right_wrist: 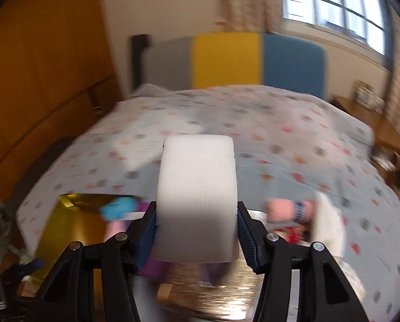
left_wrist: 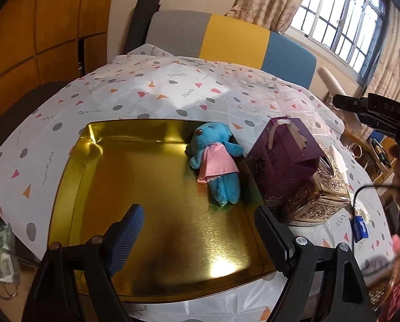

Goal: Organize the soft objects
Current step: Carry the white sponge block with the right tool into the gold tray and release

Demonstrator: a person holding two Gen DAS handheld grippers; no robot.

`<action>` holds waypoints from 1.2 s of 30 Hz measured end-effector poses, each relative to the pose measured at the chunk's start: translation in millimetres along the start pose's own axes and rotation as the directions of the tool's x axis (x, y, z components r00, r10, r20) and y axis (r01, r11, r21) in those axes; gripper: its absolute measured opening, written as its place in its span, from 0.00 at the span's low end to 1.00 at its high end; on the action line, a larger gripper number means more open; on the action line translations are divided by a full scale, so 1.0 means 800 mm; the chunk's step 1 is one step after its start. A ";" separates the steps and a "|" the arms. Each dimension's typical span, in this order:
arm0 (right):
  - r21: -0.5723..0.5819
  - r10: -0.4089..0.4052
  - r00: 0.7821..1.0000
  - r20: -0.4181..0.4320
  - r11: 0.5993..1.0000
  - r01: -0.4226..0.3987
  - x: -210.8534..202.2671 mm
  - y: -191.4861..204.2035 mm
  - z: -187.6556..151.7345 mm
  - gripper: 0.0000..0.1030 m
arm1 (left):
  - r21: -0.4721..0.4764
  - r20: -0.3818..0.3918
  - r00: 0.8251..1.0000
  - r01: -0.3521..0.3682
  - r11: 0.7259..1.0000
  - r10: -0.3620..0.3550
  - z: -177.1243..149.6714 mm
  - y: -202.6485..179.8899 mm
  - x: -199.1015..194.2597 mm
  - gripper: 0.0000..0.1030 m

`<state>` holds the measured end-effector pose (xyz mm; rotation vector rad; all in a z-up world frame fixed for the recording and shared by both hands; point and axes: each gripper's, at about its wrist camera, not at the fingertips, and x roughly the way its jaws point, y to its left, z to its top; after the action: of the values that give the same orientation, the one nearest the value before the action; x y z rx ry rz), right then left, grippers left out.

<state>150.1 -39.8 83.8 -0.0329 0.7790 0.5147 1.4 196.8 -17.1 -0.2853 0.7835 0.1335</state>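
Held item: white rectangular foam sponge block point(right_wrist: 197, 201), upright, sharp against a blurred scene.
Right gripper point(right_wrist: 197, 232): black arms with blue ribbed pads point(right_wrist: 148, 237) pressing the block's two sides.
Below left: shiny gold metal tray point(right_wrist: 65, 230), with a blurred blue plush toy point(right_wrist: 118, 211) at its edge.
Surface: white tablecloth with coloured spots point(right_wrist: 253, 134).
Behind: grey, yellow and blue panelled chair back point(right_wrist: 226, 59).

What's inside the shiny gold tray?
Only a blue plush toy in a pink dress lies inside the gold tray, by its right edge. The rest looks bare. The left gripper's fingers cover bits of the near part, so that is hidden.
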 end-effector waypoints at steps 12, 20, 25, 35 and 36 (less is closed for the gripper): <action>-0.169 0.188 0.970 -0.153 0.962 -0.213 0.026 0.153 -0.072 0.54 | -0.048 0.001 0.999 -0.048 0.998 0.049 -0.004 0.028 0.002 0.82; -0.156 0.204 0.950 -0.235 0.957 -0.244 0.053 0.159 -0.118 0.54 | -0.080 -0.003 0.997 -0.083 0.993 0.083 -0.009 0.044 0.000 0.83; -0.118 0.211 0.934 -0.288 0.960 -0.254 0.065 0.165 -0.137 0.56 | -0.114 -0.009 0.994 -0.105 0.988 0.104 -0.011 0.062 0.002 0.83; -0.096 0.208 0.928 -0.309 0.964 -0.248 0.092 0.168 -0.154 0.79 | -0.168 -0.005 0.988 -0.151 0.974 0.153 -0.010 0.093 -0.004 0.84; -0.093 0.208 0.929 -0.307 0.964 -0.247 0.092 0.167 -0.154 0.79 | -0.166 -0.005 0.988 -0.152 0.974 0.153 -0.010 0.092 -0.005 0.84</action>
<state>51.4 82.7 -33.6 -0.1447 1.0479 0.7947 -23.1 264.7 -34.7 -0.3817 0.7872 0.3454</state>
